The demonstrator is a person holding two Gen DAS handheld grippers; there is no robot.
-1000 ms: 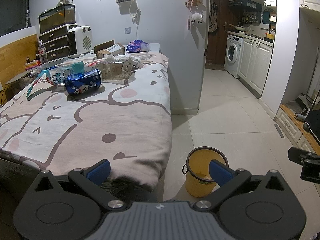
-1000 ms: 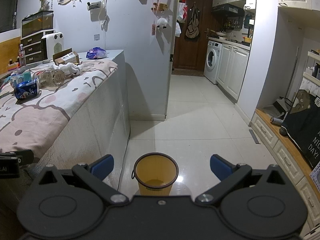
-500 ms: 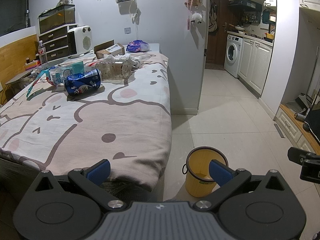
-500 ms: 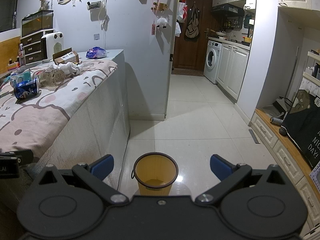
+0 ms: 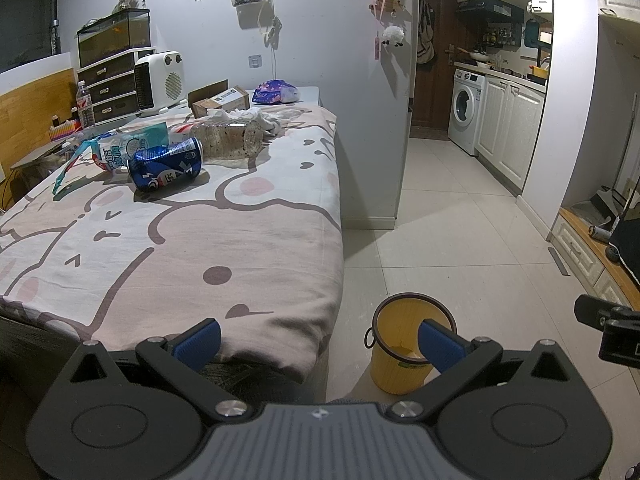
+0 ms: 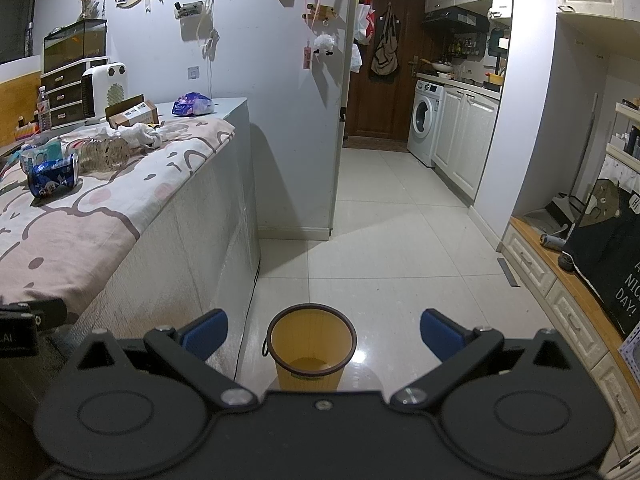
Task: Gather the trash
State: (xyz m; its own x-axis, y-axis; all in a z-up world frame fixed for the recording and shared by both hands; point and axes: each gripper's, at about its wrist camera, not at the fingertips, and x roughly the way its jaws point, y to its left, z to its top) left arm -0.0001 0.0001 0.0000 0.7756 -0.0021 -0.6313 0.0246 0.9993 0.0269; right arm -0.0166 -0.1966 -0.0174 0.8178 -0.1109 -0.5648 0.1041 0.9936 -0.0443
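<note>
A crushed blue can [image 5: 167, 169] lies on the pink cartoon cloth [image 5: 224, 240] of the table, with a clear plastic bottle [image 5: 229, 140], a tissue pack [image 5: 128, 148] and crumpled white paper [image 5: 256, 116] behind it. The can [image 6: 53, 178] and bottle [image 6: 105, 153] also show in the right wrist view. A yellow bin [image 5: 408, 354] stands on the floor beside the table; it also shows in the right wrist view [image 6: 311, 350]. My left gripper [image 5: 318, 344] is open and empty at the table's near edge. My right gripper [image 6: 322, 334] is open and empty above the bin.
A cardboard box [image 5: 220, 100], a purple bag [image 5: 276, 93] and a white heater [image 5: 160, 82] sit at the table's far end. A wall corner [image 5: 402, 120] stands right of the table. Tiled floor [image 6: 392, 240] runs to a washing machine [image 6: 424, 120]. A low bench [image 6: 560, 276] lines the right side.
</note>
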